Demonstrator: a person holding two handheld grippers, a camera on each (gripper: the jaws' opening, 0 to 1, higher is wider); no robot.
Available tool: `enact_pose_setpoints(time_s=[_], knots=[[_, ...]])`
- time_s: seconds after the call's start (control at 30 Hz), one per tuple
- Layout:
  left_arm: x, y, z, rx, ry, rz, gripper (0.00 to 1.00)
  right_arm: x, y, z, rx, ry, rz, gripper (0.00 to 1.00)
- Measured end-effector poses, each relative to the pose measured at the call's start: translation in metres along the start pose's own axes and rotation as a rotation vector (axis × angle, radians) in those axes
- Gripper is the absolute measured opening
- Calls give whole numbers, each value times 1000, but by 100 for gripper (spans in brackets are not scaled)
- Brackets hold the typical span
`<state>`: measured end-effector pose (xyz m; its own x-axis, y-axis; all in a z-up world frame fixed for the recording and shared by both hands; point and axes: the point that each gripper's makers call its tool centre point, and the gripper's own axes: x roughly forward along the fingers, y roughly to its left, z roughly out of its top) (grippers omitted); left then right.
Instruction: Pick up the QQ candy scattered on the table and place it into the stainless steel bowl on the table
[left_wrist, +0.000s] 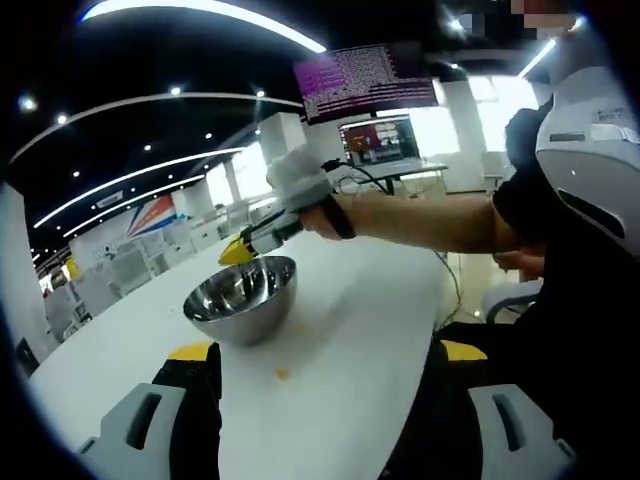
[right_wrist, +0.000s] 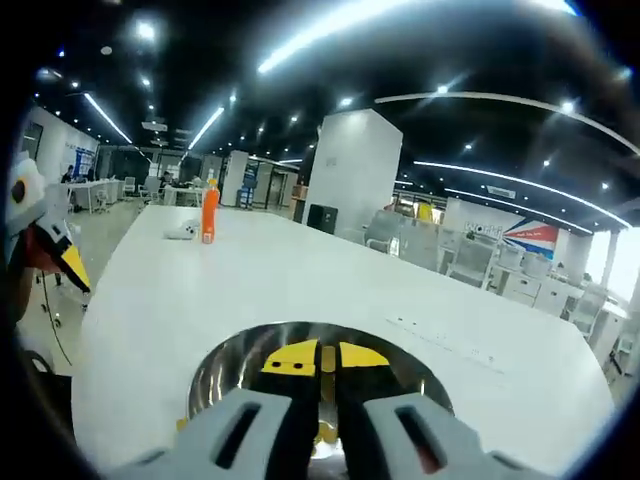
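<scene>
The stainless steel bowl (left_wrist: 240, 300) stands on the white table (left_wrist: 360, 300). A small yellow QQ candy (left_wrist: 283, 374) lies on the table in front of it, between my left gripper's (left_wrist: 320, 385) wide-open jaws. A person's hand holds my right gripper (left_wrist: 240, 250) over the bowl's far rim. In the right gripper view the bowl (right_wrist: 225, 365) lies directly under the right gripper (right_wrist: 327, 358). Its yellow tips are nearly together, with a thin yellow candy (right_wrist: 327, 362) pinched between them. More yellow pieces (right_wrist: 325, 432) show low in the gap, inside the bowl.
An orange bottle (right_wrist: 210, 212) and a small white object (right_wrist: 183, 231) stand at the table's far end. Part of the left gripper (right_wrist: 70, 262) shows at the left edge. The person's arm (left_wrist: 430, 222) and body (left_wrist: 570, 300) are to the right of the bowl.
</scene>
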<state>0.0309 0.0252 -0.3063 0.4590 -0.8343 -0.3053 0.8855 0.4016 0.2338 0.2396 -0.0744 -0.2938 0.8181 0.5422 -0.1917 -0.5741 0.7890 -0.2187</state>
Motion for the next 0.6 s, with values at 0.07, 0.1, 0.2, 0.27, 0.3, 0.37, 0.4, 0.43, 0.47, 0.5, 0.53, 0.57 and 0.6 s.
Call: enact_pose_setpoints(time_s=[0.07,0.1,0.2,0.27,0.3,0.37,0.4,0.43,0.47,0.5,0.53,0.57,0.6], knots=[[-1,2,0,-10,-7,5,88,2,0,-9,16,20,6,5],[-1,3,0,-15,-11,6,88,3,0,-12,22,24,7,5],[-1,4,-2,-13,-5,11,88,5,-1,-19,27,39,1,5],[0,5,-3,-10,-1,13,88,6,-1,-24,33,53,0,5],[0,4,-3,-11,-1,12,88,5,-1,-26,36,55,-2,5],[1,4,-2,-10,-4,9,88,5,0,-28,45,57,-2,5],[1,2,-1,-10,-4,8,88,5,0,-29,49,57,-1,5],[1,2,-2,-9,-3,7,88,5,1,-30,49,56,-1,5],[1,2,-2,-8,0,8,88,5,1,-30,48,58,-2,6],[1,2,-3,-9,2,9,88,5,0,-32,43,62,-6,6],[1,2,-3,-11,2,9,88,5,0,-33,39,65,-9,6],[1,2,-3,-12,3,9,88,5,0,-33,34,67,-8,6],[1,2,-4,-13,3,10,88,5,1,-34,31,71,-7,6]])
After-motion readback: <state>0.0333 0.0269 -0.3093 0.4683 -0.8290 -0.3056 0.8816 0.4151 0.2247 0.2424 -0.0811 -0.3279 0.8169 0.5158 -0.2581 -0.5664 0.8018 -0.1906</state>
